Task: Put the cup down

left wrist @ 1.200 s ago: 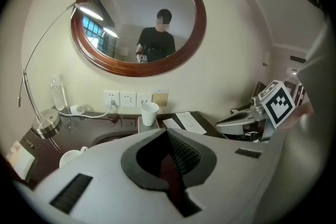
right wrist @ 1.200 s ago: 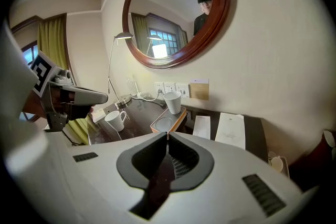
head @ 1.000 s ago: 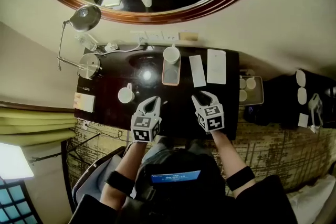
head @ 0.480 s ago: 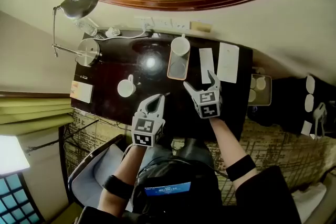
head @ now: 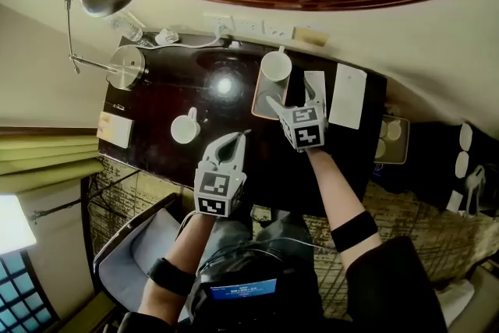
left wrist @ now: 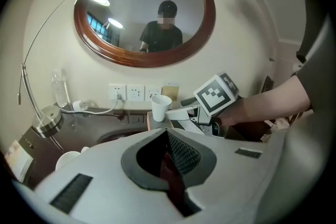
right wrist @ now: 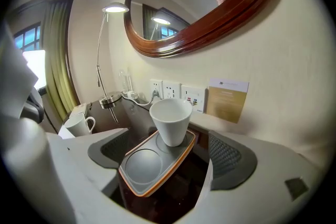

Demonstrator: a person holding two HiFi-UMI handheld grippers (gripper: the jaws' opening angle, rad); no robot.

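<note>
Dark desk [head: 156, 109] bears tray [right wrist: 144, 168], mug [head: 185, 129], lamp [head: 126, 68], notepad [head: 115, 129] and cards [head: 348, 95].

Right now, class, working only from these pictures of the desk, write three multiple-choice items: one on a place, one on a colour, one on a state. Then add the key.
1. Where does the white cup stand?
A. On the tray's near recess
B. On the tray's far recess
C. On the desk, off the tray

2. What colour is the tray's rim?
A. Green
B. White
C. Orange

3. How do the right gripper's jaws stand?
A. Open
B. Shut on the cup
C. Shut on nothing

Key:
1 B: the cup fills the farther round recess, and the nearer one is bare.
2 C: an orange edge runs round the grey tray.
3 A: the jaws have just been opening and stand wide apart, with the tray between them and the pads clear of the cup.
</note>
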